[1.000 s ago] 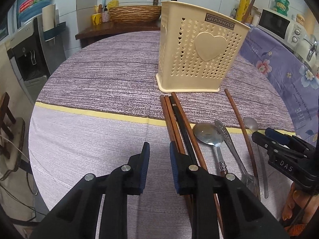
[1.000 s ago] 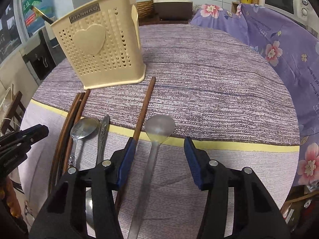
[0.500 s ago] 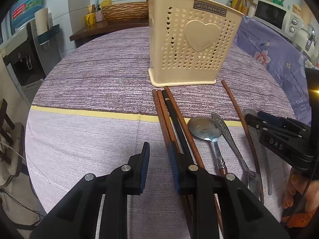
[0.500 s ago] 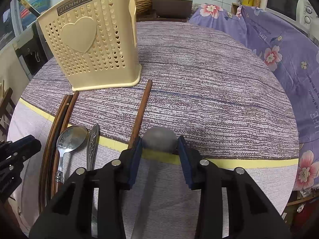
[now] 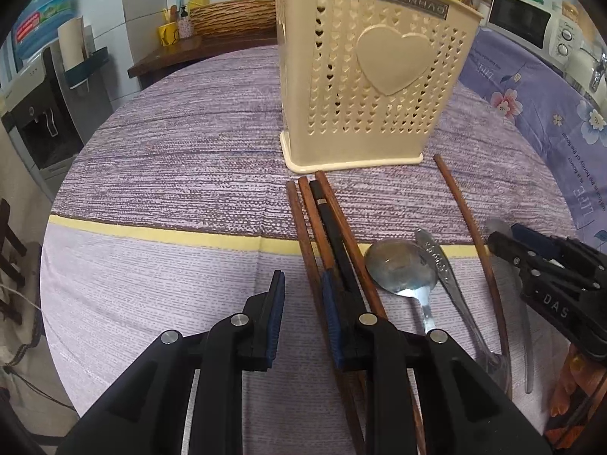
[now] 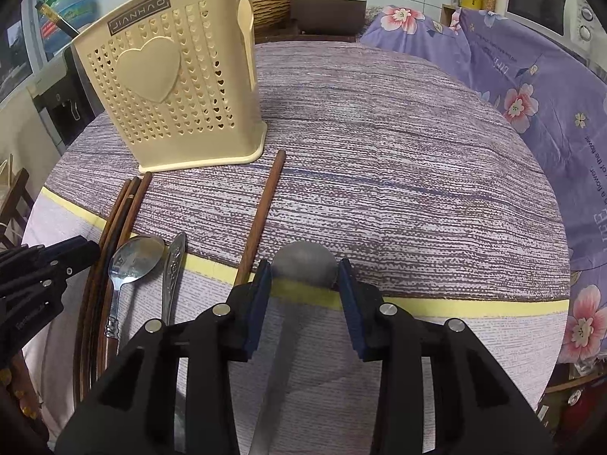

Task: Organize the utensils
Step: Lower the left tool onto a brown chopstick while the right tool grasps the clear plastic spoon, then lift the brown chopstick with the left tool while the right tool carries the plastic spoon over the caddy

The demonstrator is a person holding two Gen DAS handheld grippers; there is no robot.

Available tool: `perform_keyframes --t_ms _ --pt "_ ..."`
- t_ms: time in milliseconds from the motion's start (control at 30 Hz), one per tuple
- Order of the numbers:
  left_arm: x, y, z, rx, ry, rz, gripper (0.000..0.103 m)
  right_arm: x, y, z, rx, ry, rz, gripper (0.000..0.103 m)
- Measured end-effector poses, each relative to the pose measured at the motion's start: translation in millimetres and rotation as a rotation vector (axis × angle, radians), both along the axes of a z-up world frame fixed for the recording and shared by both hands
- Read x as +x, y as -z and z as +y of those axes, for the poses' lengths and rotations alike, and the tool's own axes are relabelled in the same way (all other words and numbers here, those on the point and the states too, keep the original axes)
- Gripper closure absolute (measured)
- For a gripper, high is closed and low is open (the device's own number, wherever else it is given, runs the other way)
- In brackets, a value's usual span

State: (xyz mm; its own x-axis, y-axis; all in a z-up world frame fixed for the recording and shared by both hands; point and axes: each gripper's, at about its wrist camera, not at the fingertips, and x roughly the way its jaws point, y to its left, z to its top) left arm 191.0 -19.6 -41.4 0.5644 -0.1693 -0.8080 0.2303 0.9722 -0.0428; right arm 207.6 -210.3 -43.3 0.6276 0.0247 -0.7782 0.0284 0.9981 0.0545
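Note:
A cream perforated utensil holder [image 5: 371,76] with a heart stands on the round table; it also shows in the right wrist view [image 6: 170,87]. Several brown and black chopsticks [image 5: 322,220] lie in front of it, with a shiny spoon [image 5: 398,265], a patterned metal handle [image 5: 440,265] and a lone chopstick [image 5: 463,220]. My left gripper [image 5: 303,303] is open and empty; its right finger lies over the chopsticks. My right gripper [image 6: 303,284] is shut on the bowl of a dull grey spoon [image 6: 307,265], whose handle runs back between the fingers.
The table wears a purple striped cloth with a yellow band [image 5: 151,231]. A flowered purple cloth [image 6: 531,87] covers the right side. A wicker basket [image 5: 231,19] and bottles sit on a far wooden shelf. A microwave [image 5: 523,22] stands at the right.
My right gripper has closed in on the grey spoon's bowl, from wide open to gripping it. My left gripper has moved forward towards the holder, still open.

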Motion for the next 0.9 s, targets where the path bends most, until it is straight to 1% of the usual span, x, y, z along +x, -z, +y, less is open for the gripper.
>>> perform_keyframes --t_ms 67,133,233,400,500,567,600,667,700,800,900 --pt "0 -1 3 -0.002 0.006 0.001 0.081 -1 0 -1 0.000 -0.003 0.004 0.066" --pt "2 -1 8 0.017 -0.002 0.001 0.081 -1 -1 -5 0.009 0.002 0.008 0.066" --pt "10 -1 12 0.001 0.002 0.029 0.081 2 -1 -8 0.027 0.009 0.016 0.066" --pt "23 0 5 0.026 -0.019 0.026 0.081 6 -2 1 0.001 0.003 0.028 0.065" --pt "31 0 3 0.027 -0.032 0.025 0.081 9 -1 6 -0.022 -0.001 0.033 0.065" --pt "36 0 1 0.040 -0.037 0.022 0.081 9 -1 7 -0.021 0.000 0.033 0.065" --pt "37 0 1 0.044 -0.039 0.020 0.082 10 -1 8 -0.023 -0.004 0.030 0.066" --pt "40 1 -1 0.069 -0.046 0.012 0.087 12 0 9 -0.027 -0.010 0.022 0.066" --pt "41 0 -2 0.077 -0.050 0.008 0.091 13 0 8 -0.025 -0.012 0.019 0.066" --pt "45 0 -2 0.076 -0.058 0.002 0.093 15 -1 4 0.009 -0.025 0.006 0.066" --pt "47 -1 0 0.072 -0.063 -0.003 0.095 12 -8 1 0.049 -0.044 -0.035 0.066"
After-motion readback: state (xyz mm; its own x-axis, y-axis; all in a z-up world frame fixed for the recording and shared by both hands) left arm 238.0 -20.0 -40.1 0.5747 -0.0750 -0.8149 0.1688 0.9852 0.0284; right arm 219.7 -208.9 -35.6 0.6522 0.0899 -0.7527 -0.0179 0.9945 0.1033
